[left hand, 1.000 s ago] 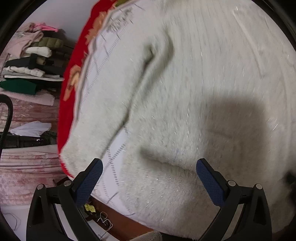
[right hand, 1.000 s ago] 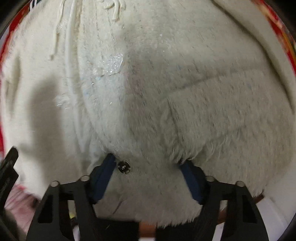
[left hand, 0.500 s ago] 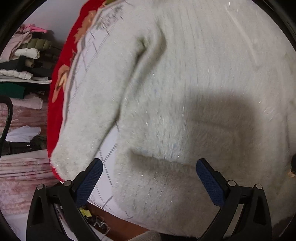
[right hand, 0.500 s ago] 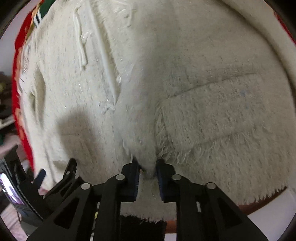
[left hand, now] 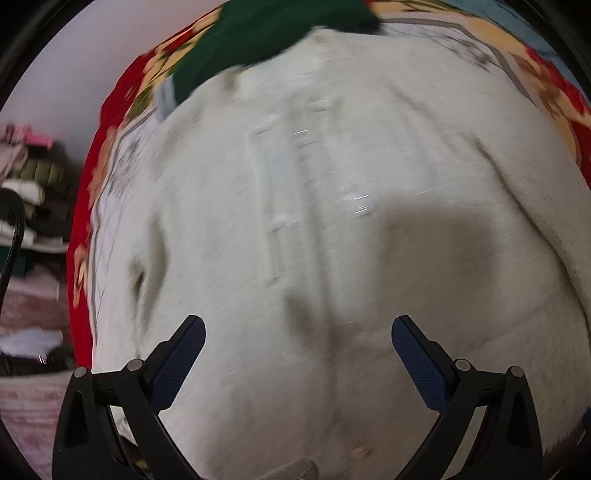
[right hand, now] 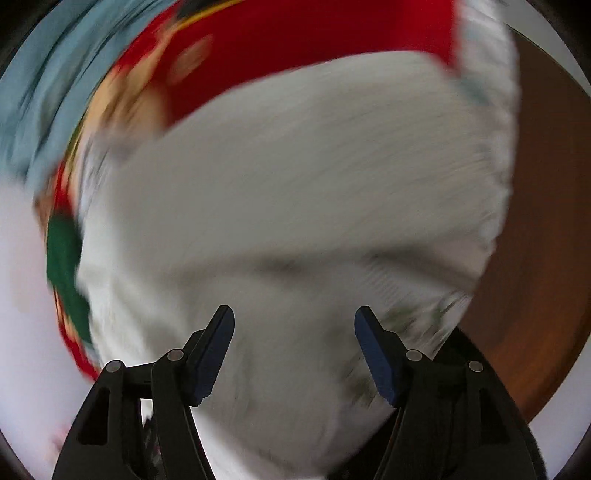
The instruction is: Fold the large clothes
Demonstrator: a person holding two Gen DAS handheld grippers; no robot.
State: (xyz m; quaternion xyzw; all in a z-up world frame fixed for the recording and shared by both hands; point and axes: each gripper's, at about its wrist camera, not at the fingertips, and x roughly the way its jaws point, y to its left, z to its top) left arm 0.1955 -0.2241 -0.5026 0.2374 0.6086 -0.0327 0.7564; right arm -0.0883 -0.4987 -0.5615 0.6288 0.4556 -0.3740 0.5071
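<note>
While the fluffy white garment (left hand: pixel 332 240) lies spread across the red floral blanket (left hand: pixel 85 206), the left gripper (left hand: pixel 298 334) hovers over it, fingers (left hand: pixel 177 354) parted wide and holding nothing. Over on the right, the right gripper (right hand: pixel 294 321) is released too, poised above the blurred white fabric. A dark green garment (left hand: pixel 266 33) sits at the far end.

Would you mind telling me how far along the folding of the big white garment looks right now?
Early, it seems. Done: the fluffy white garment lies spread on the red floral blanket, and no finished fold shows through the blur. In hand: nothing; the left gripper and right gripper both hang open above it. Left: apparently the whole fold, starting with a grasp. A green garment lies at its far edge.
</note>
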